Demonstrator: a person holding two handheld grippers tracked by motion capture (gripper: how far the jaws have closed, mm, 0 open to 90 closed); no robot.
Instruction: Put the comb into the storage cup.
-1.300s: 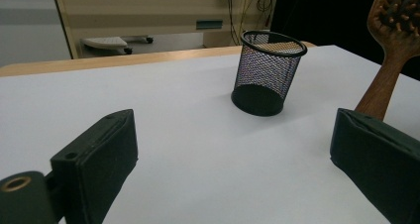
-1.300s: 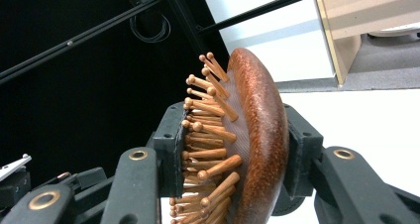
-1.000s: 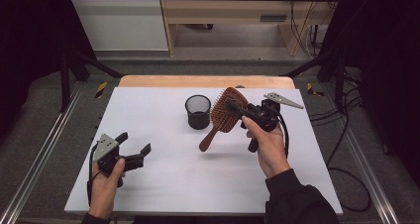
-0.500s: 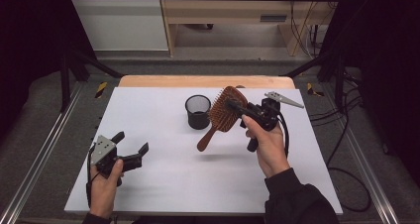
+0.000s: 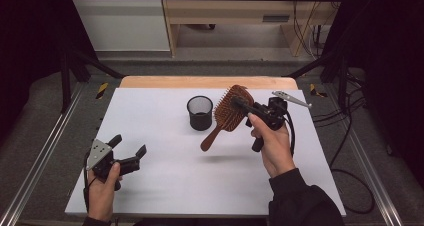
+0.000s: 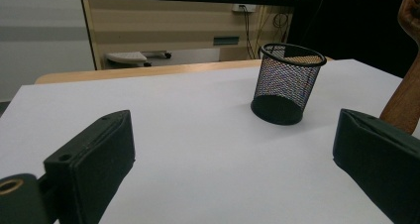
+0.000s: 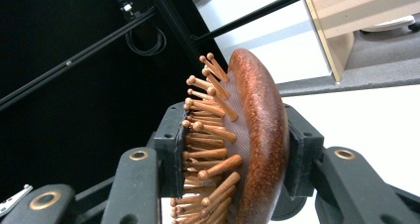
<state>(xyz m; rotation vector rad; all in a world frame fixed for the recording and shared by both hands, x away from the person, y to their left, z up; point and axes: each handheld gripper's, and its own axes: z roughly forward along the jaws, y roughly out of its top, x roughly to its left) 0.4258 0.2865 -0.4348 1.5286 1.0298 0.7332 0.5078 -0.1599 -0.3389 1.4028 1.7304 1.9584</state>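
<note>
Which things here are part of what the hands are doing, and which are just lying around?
Part of the job:
- wooden hairbrush, clamped by its head in the right tool, held up above the table
- black mesh cup, standing upright beside the brush
- left tool, jaws apart, holding nothing

Just lying around:
- white table
- wooden cabinet behind it
- cables on the floor

Only the mesh cup (image 5: 200, 113) stood on the desk (image 5: 165, 176), just beside the raised hairbrush (image 5: 227, 113); bare surface lay all around.
</note>
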